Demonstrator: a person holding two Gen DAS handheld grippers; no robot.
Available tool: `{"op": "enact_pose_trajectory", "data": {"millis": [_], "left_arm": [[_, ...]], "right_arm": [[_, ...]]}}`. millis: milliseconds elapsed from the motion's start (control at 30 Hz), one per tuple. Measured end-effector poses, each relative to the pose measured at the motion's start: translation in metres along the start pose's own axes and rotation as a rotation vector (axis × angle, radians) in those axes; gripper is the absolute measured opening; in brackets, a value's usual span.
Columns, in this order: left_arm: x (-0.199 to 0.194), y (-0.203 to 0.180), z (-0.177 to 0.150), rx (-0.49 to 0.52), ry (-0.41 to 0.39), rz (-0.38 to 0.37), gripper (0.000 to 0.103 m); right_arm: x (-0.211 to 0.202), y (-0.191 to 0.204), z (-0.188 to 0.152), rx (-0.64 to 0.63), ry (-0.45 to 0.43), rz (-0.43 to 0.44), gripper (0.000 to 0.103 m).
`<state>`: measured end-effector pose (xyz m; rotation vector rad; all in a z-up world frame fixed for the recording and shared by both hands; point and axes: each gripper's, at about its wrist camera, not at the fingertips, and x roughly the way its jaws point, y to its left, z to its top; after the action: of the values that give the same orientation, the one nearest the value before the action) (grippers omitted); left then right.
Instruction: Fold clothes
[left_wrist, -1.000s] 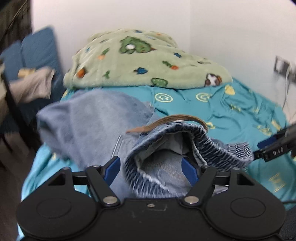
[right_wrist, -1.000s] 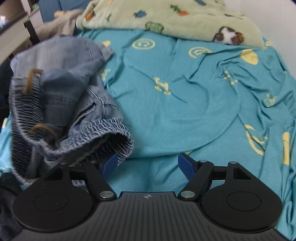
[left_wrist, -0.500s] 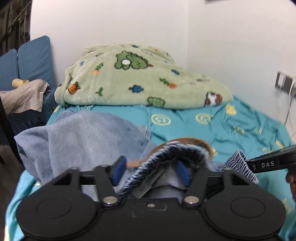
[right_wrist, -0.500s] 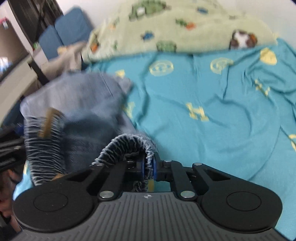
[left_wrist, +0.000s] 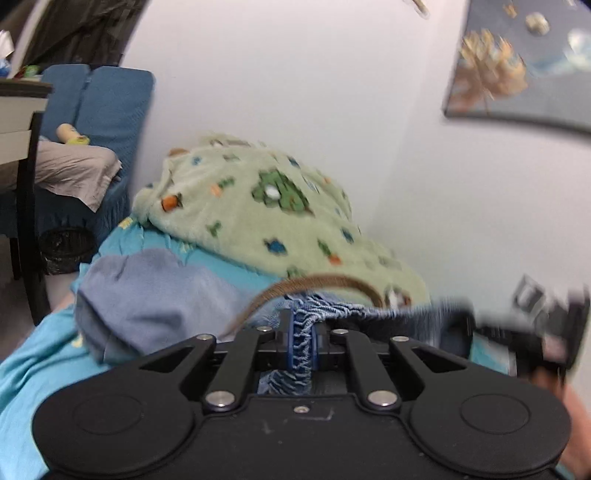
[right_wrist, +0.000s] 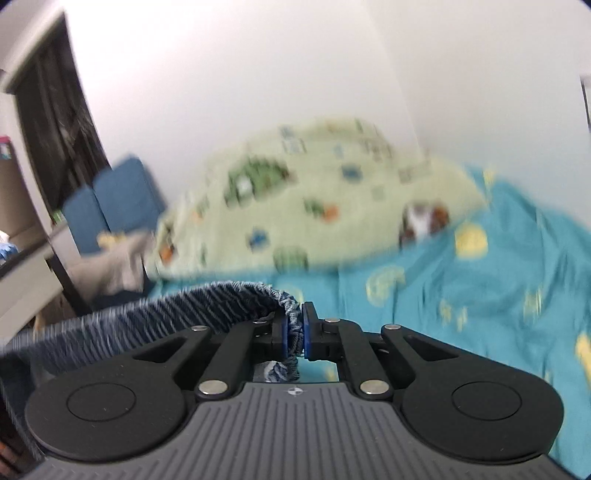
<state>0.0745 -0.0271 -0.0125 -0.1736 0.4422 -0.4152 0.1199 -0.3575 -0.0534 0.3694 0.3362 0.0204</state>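
Left tool closing, pads pinching the elastic waistband of the denim garment; right tool clamped on the same waistband. Waistband stretched lengthwise between both tools, above the teal bedsheet and in front of the green blanket. Right tool blurred in the left view; garment's lower part hidden behind tool bodies.

Ribbed denim waistband; matt black plastic gripper with shiny metal rivets; fuzzy fleece blanket beyond it; smooth teal cotton-like sheet.
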Motion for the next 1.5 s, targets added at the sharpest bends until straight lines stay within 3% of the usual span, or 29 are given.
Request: {"op": "enact_pose_trajectory", "data": {"millis": [100,267,433,500,567,633,767,867,1100,1233,1367,1500], "left_arm": [[0.011,-0.023,-0.026,0.100,0.107,0.017,0.007],[0.036,-0.042,-0.055,0.243,0.200,0.052,0.009],[0.035,-0.047,-0.064,0.330,0.208,0.074,0.012],[0.036,-0.047,-0.065,0.349,0.208,0.092,0.025],[0.035,-0.048,-0.067,0.366,0.195,0.110,0.032],[0.034,-0.049,-0.067,0.383,0.177,0.126,0.032],[0.036,-0.053,-0.070,0.410,0.168,0.129,0.034],[0.040,-0.053,-0.072,0.427,0.181,0.147,0.034],[0.041,-0.049,-0.072,0.404,0.199,0.157,0.038],[0.040,-0.049,-0.071,0.404,0.181,0.152,0.038],[0.039,-0.056,-0.071,0.430,0.145,0.144,0.038],[0.044,-0.066,-0.073,0.475,0.110,0.129,0.039]], "right_arm": [[0.008,-0.007,0.001,-0.022,0.013,-0.014,0.007],[0.034,-0.031,-0.016,0.023,0.204,-0.099,0.008],[0.033,-0.047,-0.026,0.075,0.289,-0.167,0.021],[0.030,-0.044,-0.025,0.053,0.300,-0.185,0.022],[0.030,-0.046,-0.026,0.032,0.323,-0.208,0.031],[0.031,-0.050,-0.029,0.029,0.356,-0.236,0.042],[0.031,-0.063,-0.036,0.102,0.422,-0.260,0.043],[0.023,-0.063,-0.033,0.149,0.388,-0.246,0.043],[-0.001,-0.008,-0.025,-0.104,0.285,-0.178,0.044],[-0.017,0.007,-0.028,-0.139,0.253,-0.144,0.053],[-0.011,-0.003,-0.034,-0.060,0.307,-0.185,0.053],[-0.003,-0.033,-0.040,0.145,0.340,-0.249,0.053]]}}
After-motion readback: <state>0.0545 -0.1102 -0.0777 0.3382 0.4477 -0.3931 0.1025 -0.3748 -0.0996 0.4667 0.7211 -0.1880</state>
